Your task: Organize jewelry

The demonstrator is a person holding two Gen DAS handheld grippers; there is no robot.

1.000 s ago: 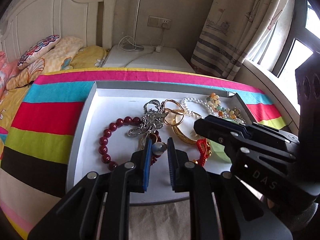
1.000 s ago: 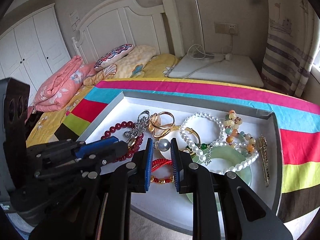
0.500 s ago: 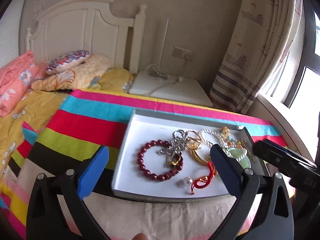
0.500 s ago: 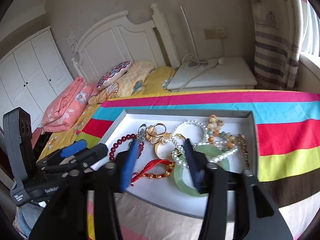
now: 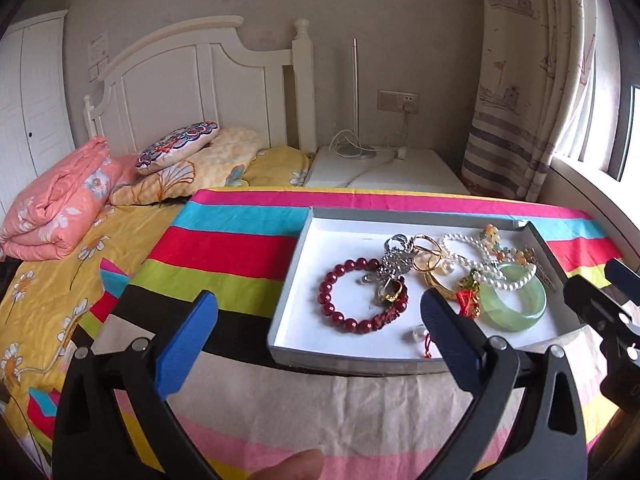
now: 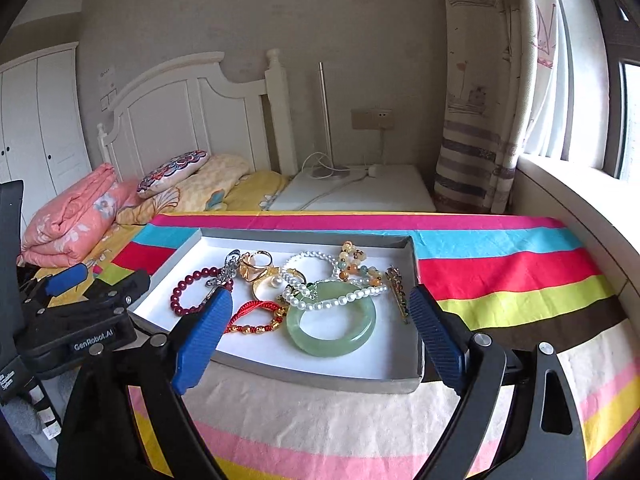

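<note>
A shallow grey box with a white floor (image 5: 304, 240) (image 6: 414, 356) lies on the striped bedspread. It holds a dark red bead bracelet (image 5: 332, 308) (image 6: 178, 300), a green jade bangle (image 5: 516, 312) (image 6: 332, 344), a pearl strand (image 5: 468, 252) (image 6: 340, 300), gold rings (image 5: 428, 256) (image 6: 256, 264), a silver brooch (image 5: 394, 264), a red cord bracelet (image 6: 252, 316) and a small clear bead (image 5: 416, 334). My left gripper (image 5: 320, 328) is open and empty, held back in front of the box. My right gripper (image 6: 320, 324) is open and empty, above the box's near edge.
The striped bedspread (image 6: 500, 264) covers the surface. A folded pink quilt (image 5: 60, 208) and pillows (image 5: 180, 148) lie at the left. A white nightstand with a lamp and cables (image 5: 384, 168) stands behind, curtains (image 5: 520, 100) and a window sill at the right.
Both grippers opened from nearly shut on a grey pearl bead and pulled back from the box. A small clear bead now lies near the box's front edge.
</note>
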